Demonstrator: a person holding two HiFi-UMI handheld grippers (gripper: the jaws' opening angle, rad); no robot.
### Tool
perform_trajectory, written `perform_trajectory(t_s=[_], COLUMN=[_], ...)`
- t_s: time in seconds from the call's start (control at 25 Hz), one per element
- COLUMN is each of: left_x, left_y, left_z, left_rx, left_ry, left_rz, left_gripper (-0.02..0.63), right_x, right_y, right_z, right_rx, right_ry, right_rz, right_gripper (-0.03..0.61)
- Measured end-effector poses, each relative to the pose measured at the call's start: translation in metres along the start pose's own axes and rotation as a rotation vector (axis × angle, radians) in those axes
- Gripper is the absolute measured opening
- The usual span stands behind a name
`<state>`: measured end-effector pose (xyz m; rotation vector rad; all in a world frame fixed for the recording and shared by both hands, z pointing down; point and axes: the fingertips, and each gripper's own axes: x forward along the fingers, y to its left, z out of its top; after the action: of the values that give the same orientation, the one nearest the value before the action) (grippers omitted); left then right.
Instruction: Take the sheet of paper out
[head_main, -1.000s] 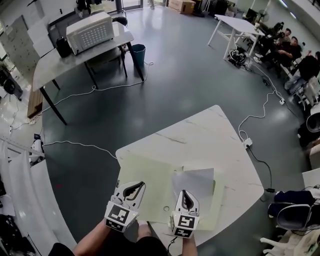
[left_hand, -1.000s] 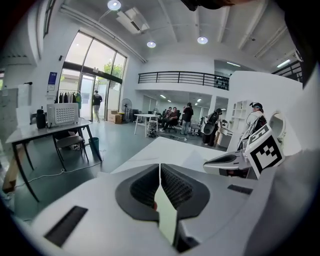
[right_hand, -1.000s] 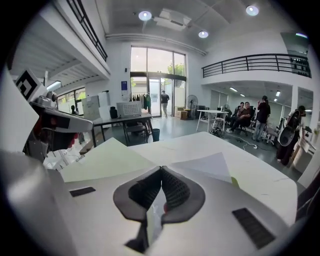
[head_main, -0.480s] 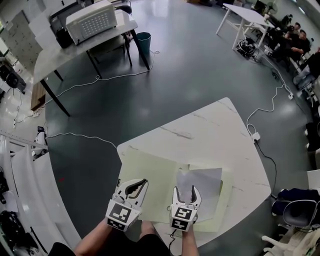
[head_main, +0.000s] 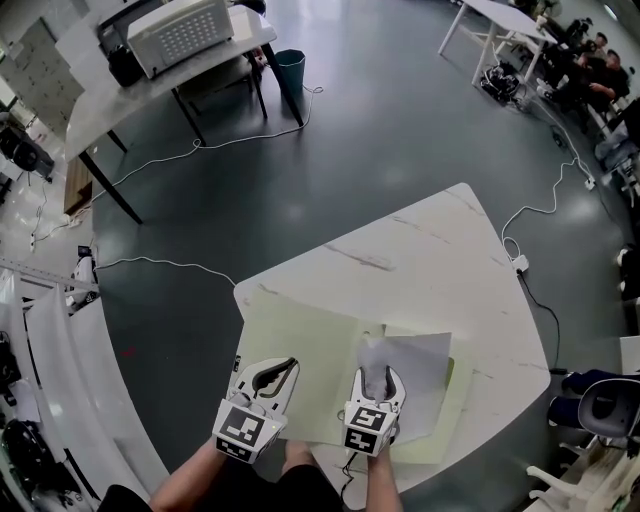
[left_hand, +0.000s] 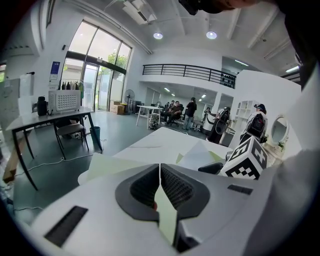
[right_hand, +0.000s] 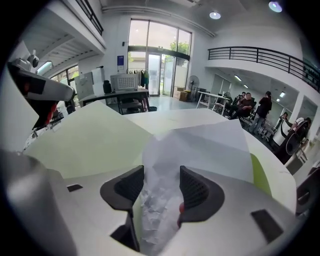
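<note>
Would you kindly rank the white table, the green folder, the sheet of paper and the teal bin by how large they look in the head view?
Largest to smallest:
1. white table
2. green folder
3. sheet of paper
4. teal bin
The bin stands far from the camera, so its true size is unsure.

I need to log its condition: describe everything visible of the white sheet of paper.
The white sheet of paper is thin and plain, with no print visible. Its far part lies spread over the open light green folder on the white marble-look table. Its near end is bunched and crumpled, rising between the jaws of the right gripper, which are closing around it. Nothing else touches it.
</note>
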<state>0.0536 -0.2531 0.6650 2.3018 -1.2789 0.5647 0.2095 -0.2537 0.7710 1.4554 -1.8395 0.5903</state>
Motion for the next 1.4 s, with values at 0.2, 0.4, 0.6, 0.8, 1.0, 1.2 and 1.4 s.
perform_trajectory(t_s=[0.2, 0.4, 0.6, 0.8, 1.0, 1.2, 1.4], left_x=[0.003, 0.002, -0.001, -0.002, -0.013, -0.032, -0.059], left_y=[-0.004, -0.004, -0.005, -0.005, -0.007, -0.01, -0.012], left_z=[-0.003, -0.004, -0.006, -0.004, -0.001, 0.012, 0.028], left_rx=[-0.004, -0.005, -0.006, -0.008, -0.004, 0.01, 0.033], left_ry=[0.003, 0.003, 0.003, -0.004, -0.019, -0.05, -0.087], left_rz=[-0.008, -0.01, -0.015, -0.021, -0.031, -0.049, -0.059], left_gripper=[0.029, 0.029, 0.029, 0.029, 0.029, 0.029, 0.029], right_x=[0.001, -0.002, -0.004, -0.004, -0.019, -0.043, -0.075], right_y=[-0.002, -0.002, -0.004, -0.004, 0.0, -0.002, 0.003], right_z=[-0.005, -0.007, -0.008, -0.01, -0.005, 0.008, 0.026], right_rx=[0.004, 0.018, 0.021, 0.03, 0.039, 0.06, 0.051], right_ry=[0.015, 0.014, 0.013, 0.008, 0.002, -0.027, -0.089], right_rz=[0.001, -0.008, -0.016, -0.022, -0.037, -0.072, -0.109], right_gripper=[0.176, 0.079, 0.025, 0.021, 0.02, 0.019, 0.018])
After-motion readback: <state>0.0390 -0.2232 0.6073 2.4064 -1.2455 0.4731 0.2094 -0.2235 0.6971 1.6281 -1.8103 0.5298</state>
